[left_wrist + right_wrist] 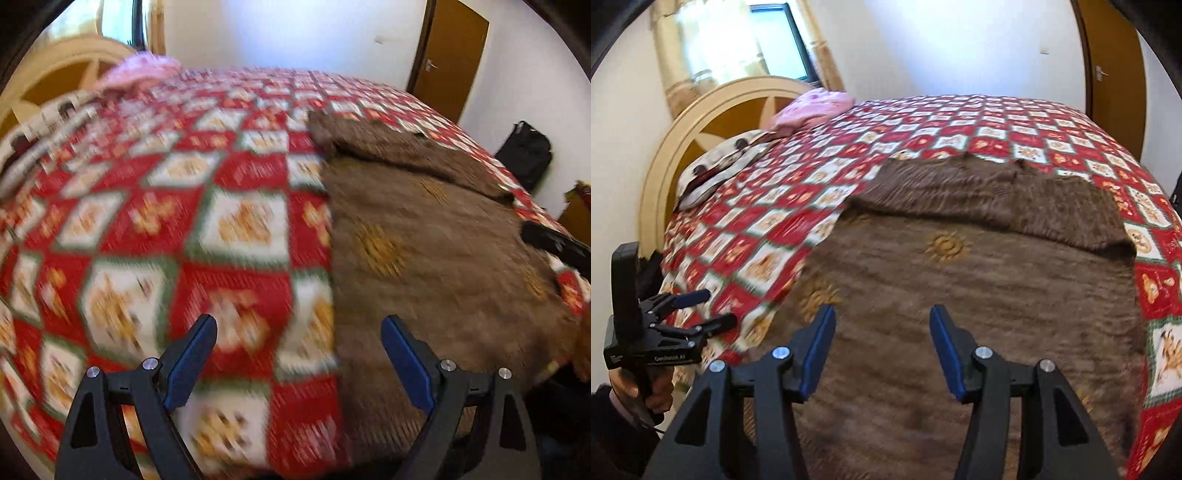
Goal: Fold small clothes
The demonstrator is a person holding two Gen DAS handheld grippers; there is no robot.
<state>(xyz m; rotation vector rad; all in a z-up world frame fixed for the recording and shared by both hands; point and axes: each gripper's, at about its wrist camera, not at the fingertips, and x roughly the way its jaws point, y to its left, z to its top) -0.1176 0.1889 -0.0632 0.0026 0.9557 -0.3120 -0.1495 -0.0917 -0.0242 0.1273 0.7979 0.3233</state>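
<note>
A brown cloth with gold sun motifs lies spread on the bed, also in the right wrist view. Its far edge is folded over into a band. My left gripper hovers open over the cloth's left edge, one finger above the bedspread and one above the cloth, with nothing between them. In the right wrist view the left gripper shows at the left, held by a hand. My right gripper hangs open above the near middle of the cloth, holding nothing.
A red, white and green checked bedspread covers the bed. A pink pillow and a patterned one lie by the cream headboard. A black bag stands on the floor at the right, near a brown door.
</note>
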